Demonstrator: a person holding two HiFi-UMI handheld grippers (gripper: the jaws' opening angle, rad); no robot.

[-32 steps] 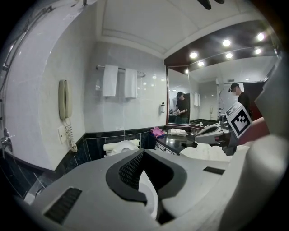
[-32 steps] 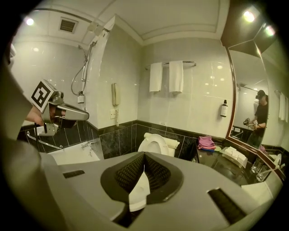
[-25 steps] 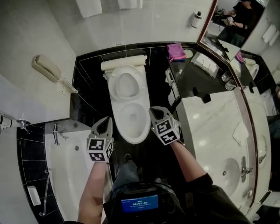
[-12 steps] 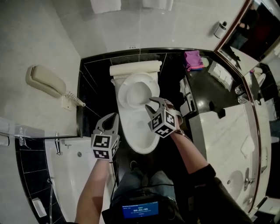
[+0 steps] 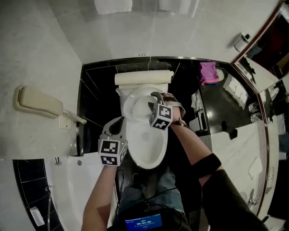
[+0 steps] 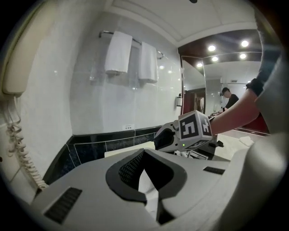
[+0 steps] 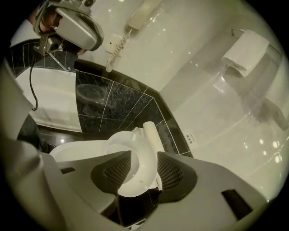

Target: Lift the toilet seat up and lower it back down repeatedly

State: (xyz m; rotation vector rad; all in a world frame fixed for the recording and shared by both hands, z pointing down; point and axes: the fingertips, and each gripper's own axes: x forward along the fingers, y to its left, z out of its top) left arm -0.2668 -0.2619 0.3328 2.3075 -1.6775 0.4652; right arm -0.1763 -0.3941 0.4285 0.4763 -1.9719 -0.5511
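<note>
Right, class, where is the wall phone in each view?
Head view: wall phone at mid-left.
Left gripper view: phone at the far left edge, cord dangling below.
Right gripper view: phone at top centre, tilted.
Shared landmark: the hanging towels, in all three.

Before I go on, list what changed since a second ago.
The right gripper moved from beside the bowl to the raised toilet seat, and its jaws have just been opening, the seat's rim now between them. The left gripper stayed shut beside the bowl; the seat stayed up.
</note>
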